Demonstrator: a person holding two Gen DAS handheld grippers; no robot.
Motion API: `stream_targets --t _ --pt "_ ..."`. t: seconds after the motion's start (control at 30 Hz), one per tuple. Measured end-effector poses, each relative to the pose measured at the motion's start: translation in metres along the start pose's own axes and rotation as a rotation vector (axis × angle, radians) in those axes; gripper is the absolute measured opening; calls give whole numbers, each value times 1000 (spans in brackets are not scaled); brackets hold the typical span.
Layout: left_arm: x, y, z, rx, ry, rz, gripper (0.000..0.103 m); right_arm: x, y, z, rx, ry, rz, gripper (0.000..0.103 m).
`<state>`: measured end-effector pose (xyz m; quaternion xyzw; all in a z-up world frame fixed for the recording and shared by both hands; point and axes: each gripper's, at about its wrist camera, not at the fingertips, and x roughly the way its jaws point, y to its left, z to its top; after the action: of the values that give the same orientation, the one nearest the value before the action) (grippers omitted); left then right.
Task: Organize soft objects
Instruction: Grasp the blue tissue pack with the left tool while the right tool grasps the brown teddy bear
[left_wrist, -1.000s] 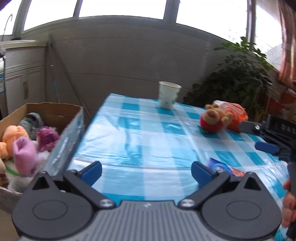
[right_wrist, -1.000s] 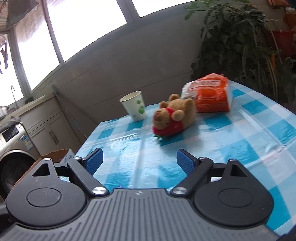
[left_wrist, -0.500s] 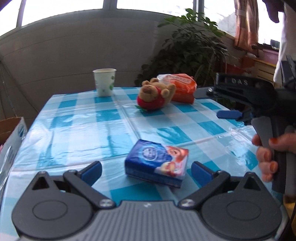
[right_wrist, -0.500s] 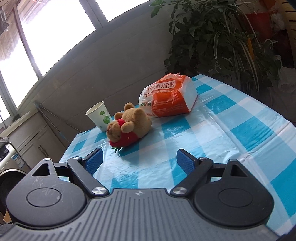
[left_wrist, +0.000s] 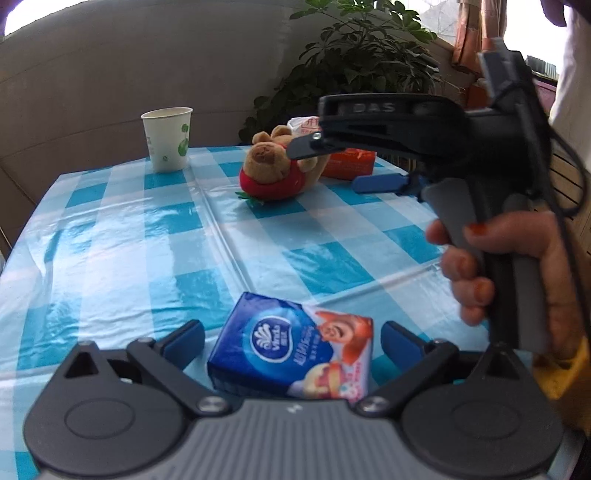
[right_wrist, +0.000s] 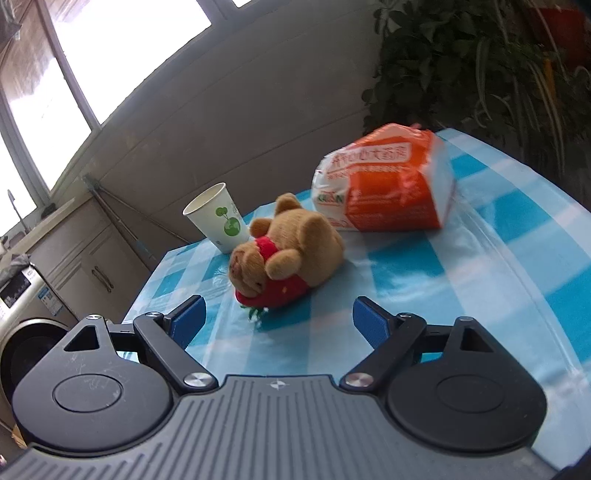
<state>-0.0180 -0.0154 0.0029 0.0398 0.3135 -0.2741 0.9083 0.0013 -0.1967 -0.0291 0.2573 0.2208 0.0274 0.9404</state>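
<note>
The left hand-held gripper (left_wrist: 291, 341) is hovering low over the desk (left_wrist: 122, 236) with its blue fingers (left_wrist: 186, 338) spread wide, and a blue tissue pack (left_wrist: 295, 356) is lying flat on the blue-and-white checked cloth between them. Neither finger is touching the pack; a sliver of cloth is showing on each side.

The right hand-held gripper (right_wrist: 277, 321) is also standing open and gripping nothing. It is pointing toward a brown teddy bear (right_wrist: 291, 254) that is lying on its side on the desk, wearing a red scarf and resting against a red strawberry-shaped cushion. The bear is sitting just beyond the fingertips, apart from them. In the left wrist view, the right hand (left_wrist: 506, 269), with red-painted nails, is clasping the gripper's handle, and the tool's near finger is partly covering the bear (left_wrist: 273, 166).

Behind the bear, an orange-and-white plastic bag (right_wrist: 388, 184) with printed lettering is lying on the cloth, close to the bear's back. A white paper cup (right_wrist: 218, 218) with a green print is standing upright to the left of the bear, near the desk's far edge. A leafy potted plant (right_wrist: 480, 62) is rising behind the desk on the right, and a washing machine (right_wrist: 26, 310) is showing at the lower left of the right wrist view.
</note>
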Motion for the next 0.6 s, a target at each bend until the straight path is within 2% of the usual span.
stream_targets --t 0.1,0.2,0.4,0.6 --pt "0 -1 0 2 -1 2 100 19 6 10 -26 7 -32 103" --pt "-1 -3 0 8 -6 17 94 34 9 15 -24 13 -58 103" --pt "-7 -1 -2 -1 -32 31 74 65 17 17 -52 51 -68 103" --pt "-10 4 -3 -36 -45 6 73 84 19 15 -48 70 -72 103"
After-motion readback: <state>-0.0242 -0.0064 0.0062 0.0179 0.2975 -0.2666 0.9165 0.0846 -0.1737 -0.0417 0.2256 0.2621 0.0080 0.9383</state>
